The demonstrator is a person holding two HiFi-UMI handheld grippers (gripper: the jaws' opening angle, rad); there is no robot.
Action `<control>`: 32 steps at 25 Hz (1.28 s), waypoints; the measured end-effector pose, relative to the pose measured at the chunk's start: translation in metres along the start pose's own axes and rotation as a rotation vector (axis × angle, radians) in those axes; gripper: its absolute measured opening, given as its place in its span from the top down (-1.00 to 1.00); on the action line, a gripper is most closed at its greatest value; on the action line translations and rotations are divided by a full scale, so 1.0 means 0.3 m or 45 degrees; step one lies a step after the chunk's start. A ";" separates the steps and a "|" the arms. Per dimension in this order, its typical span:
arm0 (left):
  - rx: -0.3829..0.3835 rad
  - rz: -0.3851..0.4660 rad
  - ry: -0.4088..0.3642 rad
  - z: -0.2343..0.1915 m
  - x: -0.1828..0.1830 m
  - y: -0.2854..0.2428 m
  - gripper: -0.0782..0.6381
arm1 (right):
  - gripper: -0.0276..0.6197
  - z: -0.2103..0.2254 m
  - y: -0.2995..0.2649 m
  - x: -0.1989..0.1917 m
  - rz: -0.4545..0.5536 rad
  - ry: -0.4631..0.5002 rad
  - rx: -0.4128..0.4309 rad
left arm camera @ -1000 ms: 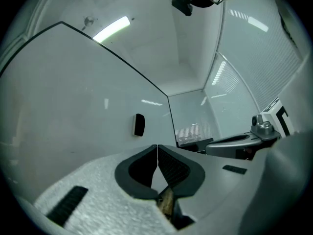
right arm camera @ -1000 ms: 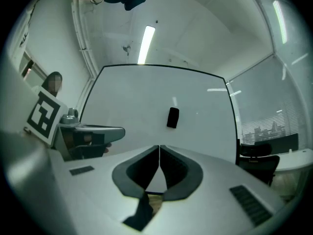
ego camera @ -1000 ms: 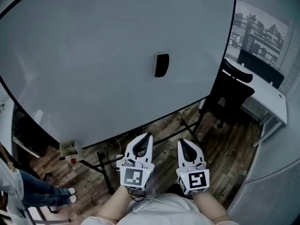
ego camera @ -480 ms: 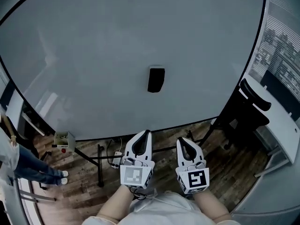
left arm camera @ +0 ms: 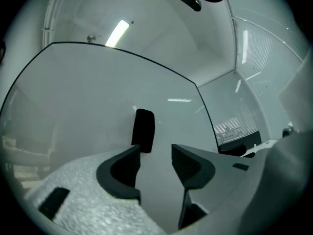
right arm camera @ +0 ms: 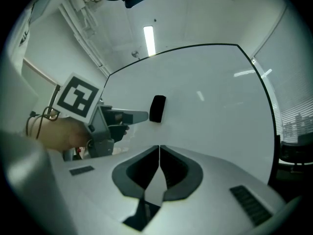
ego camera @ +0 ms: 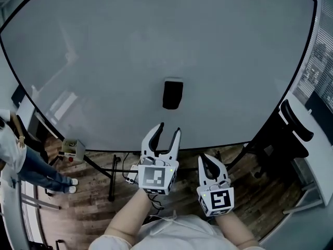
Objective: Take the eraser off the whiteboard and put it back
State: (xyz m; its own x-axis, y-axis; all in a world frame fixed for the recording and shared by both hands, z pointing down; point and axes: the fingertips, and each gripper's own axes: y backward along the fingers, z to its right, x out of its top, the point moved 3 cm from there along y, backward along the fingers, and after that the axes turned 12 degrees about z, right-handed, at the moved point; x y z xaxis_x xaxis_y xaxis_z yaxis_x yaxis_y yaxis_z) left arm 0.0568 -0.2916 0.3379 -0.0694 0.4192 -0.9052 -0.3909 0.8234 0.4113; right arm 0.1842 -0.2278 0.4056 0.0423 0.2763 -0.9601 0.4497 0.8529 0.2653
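A black eraser [ego camera: 173, 94] sticks upright on the big whiteboard [ego camera: 156, 40]. My left gripper [ego camera: 169, 131] is raised toward it, just below it and short of it. Its jaws have just been opening and stand open with nothing between them. In the left gripper view the eraser [left arm camera: 144, 130] shows beyond the left fingertip, and the gripper [left arm camera: 155, 152] has a clear gap. My right gripper [ego camera: 205, 159] hangs lower and to the right, shut and empty. The right gripper view shows its tips [right arm camera: 159, 148] together, the eraser [right arm camera: 157, 108] ahead and the left gripper [right arm camera: 139, 116] pointing at it.
The board stands on black legs [ego camera: 111, 177] over a wooden floor. A black office chair [ego camera: 291, 134] and a white desk [ego camera: 318, 177] are at the right. A small box [ego camera: 73, 149] hangs at the board's lower left, near a standing person [ego camera: 31, 165].
My left gripper has risen toward the eraser and its jaws have gone from shut to open. The board and eraser have grown closer and more centred. The right gripper stays shut and low.
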 end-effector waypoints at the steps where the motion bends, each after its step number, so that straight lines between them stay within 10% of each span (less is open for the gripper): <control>1: 0.018 -0.001 0.003 -0.009 0.001 -0.025 0.22 | 0.83 0.007 -0.006 -0.002 0.000 0.002 0.011; 32: 0.213 -0.028 -0.180 -0.109 0.019 -0.329 0.07 | 0.83 0.097 -0.045 -0.077 -0.050 -0.013 0.048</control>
State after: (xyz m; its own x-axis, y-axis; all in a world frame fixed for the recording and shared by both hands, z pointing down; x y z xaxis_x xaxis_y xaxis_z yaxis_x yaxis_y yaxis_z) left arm 0.0649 -0.3831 0.2887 0.0714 0.4400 -0.8951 -0.2323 0.8801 0.4141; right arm 0.2030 -0.2584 0.4218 0.0326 0.2381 -0.9707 0.4842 0.8459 0.2237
